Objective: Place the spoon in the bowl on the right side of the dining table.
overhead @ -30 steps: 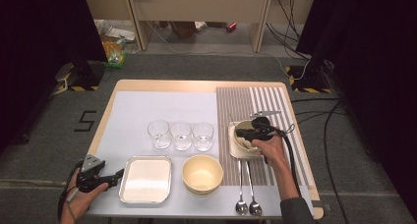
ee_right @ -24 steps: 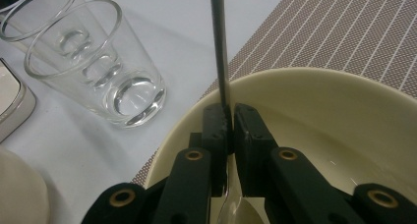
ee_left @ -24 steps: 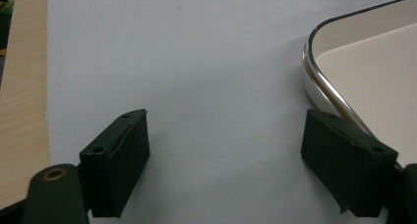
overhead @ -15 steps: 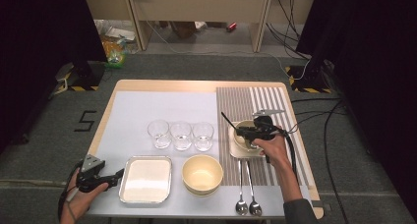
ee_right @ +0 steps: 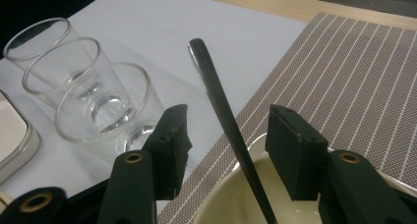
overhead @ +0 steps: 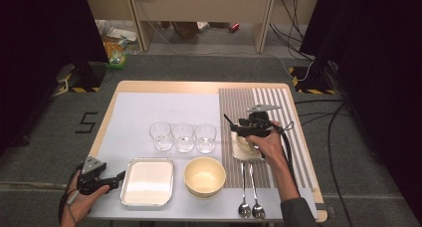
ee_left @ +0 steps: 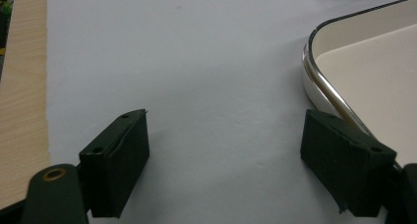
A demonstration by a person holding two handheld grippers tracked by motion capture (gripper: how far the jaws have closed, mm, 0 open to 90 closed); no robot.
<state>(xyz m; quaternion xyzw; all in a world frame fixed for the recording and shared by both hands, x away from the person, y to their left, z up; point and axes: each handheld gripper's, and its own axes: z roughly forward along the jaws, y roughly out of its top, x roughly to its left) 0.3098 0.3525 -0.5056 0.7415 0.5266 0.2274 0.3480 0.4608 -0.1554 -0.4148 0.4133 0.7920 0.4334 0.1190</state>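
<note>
With the right gripper [ee_right: 228, 140] just opening its jaws around the dark spoon handle [ee_right: 223, 121], which leans in the cream dish [ee_right: 231, 204] on the striped mat [ee_right: 354, 81], a careless withdrawal could clip the handle (left gripper [ee_left: 226, 155] gapes empty beside the tray [ee_left: 319, 81]) and tip it onto the glasses [ee_right: 98, 106].

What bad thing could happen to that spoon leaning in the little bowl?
The right gripper has just been opening, and its pads no longer press the dark metal spoon handle between them. The handle leans out of the small cream bowl, so it might tip out, or swing toward the three clear drinking glasses nearby.
</note>
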